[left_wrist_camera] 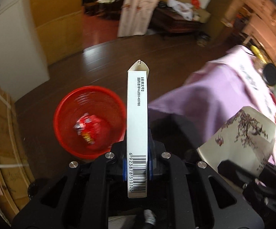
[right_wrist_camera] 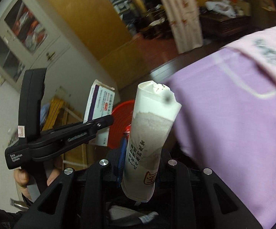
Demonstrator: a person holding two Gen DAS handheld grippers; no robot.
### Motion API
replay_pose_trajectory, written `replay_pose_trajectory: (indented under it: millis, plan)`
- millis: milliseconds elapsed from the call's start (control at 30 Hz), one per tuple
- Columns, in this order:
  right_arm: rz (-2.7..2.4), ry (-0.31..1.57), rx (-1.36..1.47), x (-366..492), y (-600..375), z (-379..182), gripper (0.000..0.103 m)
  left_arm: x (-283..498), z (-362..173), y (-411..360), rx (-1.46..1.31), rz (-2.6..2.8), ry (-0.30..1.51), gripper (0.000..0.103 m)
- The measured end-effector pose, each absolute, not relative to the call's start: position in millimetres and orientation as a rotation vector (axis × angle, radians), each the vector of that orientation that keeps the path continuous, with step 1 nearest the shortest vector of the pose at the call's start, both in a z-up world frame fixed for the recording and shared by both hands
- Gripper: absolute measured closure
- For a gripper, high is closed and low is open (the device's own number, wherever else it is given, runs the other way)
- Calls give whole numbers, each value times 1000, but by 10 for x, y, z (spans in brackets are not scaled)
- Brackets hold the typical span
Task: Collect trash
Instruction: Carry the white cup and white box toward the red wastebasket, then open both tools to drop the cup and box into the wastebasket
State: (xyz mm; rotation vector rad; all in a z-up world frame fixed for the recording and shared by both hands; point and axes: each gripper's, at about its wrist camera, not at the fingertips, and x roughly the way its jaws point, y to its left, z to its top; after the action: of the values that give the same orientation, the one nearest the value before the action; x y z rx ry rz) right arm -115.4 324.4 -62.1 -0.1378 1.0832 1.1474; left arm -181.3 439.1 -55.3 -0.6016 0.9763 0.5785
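A white box is being gripped edge-on by the left gripper, its barcode end low between the closed jaws and its torn flap pointing up at the middle of the left wrist frame. The red bin is lying left of centre in that frame, on the dark floor, with a red wrapper already inside. The box is being shown beside the bin's right rim rather than over its mouth — so, by judgement, the drop would be done best if the gripper were carried left until the box's far end is well over the opening, tipped slightly down, and only then released. Releasing now would risk the box being clipped on the rim and sent onto the floor.

A crumpled paper cup is being clamped by the right gripper, flattened between the jaws and standing up the middle of the right wrist frame. The bin is being glimpsed just behind it, mostly hidden. It seems sensible for the cup to be held back until the box has been dropped, as both would crowd the opening.

In the right wrist frame the left gripper is being seen from the side at centre left, levelled and angled toward the bin, its handle being held by a hand at lower left. A lilac cloth is filling the right side.
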Motion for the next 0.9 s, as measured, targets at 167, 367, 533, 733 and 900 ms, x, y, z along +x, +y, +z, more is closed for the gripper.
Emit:
replay_pose_trajectory:
  millis: [167, 367, 533, 733, 900]
  plan:
    - [1196, 1162, -218, -1202, 3833, -1002, 78, -1930, -949, 4810, -675, 626, 1034, 87]
    - [1183, 1242, -328, -1254, 4426, -1521, 78, -2040, -1460, 5263, -787, 672, 1102, 87]
    - [1203, 1246, -371, -1327, 4763, -1745, 77, -2048, -1760, 5502, -820, 692, 1139, 87]
    - [1199, 1281, -413, -1339, 4996, -1968, 77, -1954, -1867, 5587, -820, 710, 1156, 87]
    - [1206, 1296, -435, -1289, 5167, -2112, 77, -1930, -1894, 5576, -807, 736, 1162, 87]
